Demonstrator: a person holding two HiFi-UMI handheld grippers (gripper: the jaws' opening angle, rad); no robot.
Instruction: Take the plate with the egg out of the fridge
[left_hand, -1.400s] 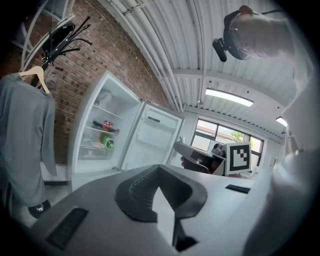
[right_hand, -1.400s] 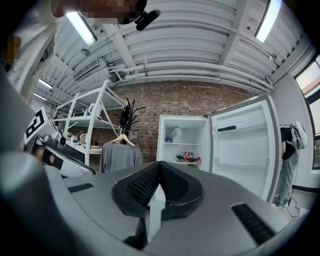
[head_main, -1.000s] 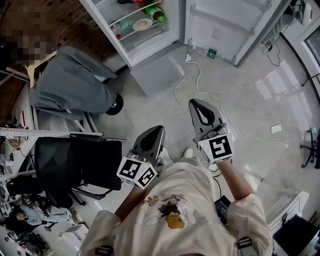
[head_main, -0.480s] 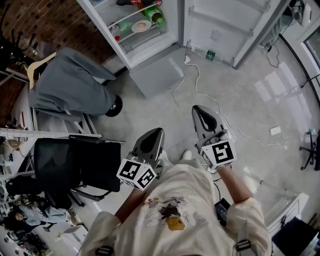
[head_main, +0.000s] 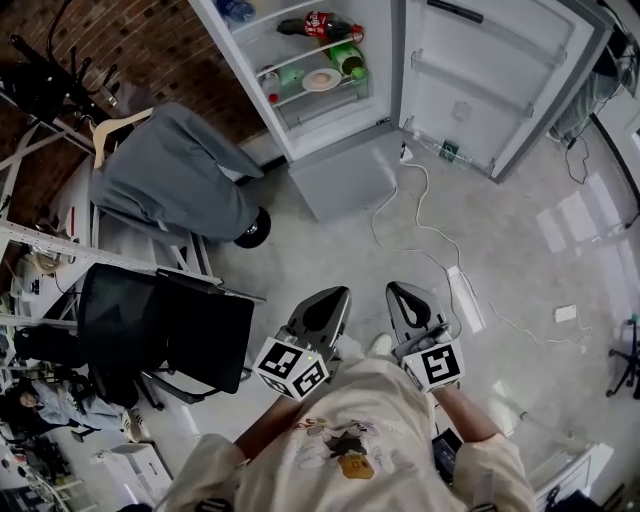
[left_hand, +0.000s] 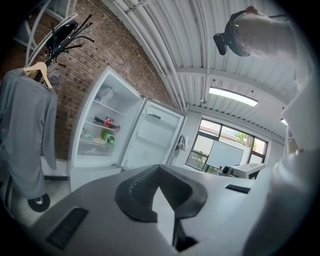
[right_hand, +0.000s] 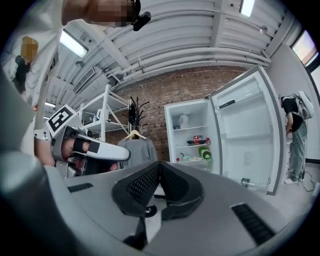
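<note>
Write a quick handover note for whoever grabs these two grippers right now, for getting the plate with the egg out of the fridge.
Left gripper: jaws together, nothing in them.
Right gripper: the same.
Both are held low in front of the body, well short of the fridge.
The fridge door stands open. The plate sits on a middle shelf beside a green item, below a cola bottle.
Done: door open.
Left: walk up, open a gripper, take the plate by its rim, bring it out level.
</note>
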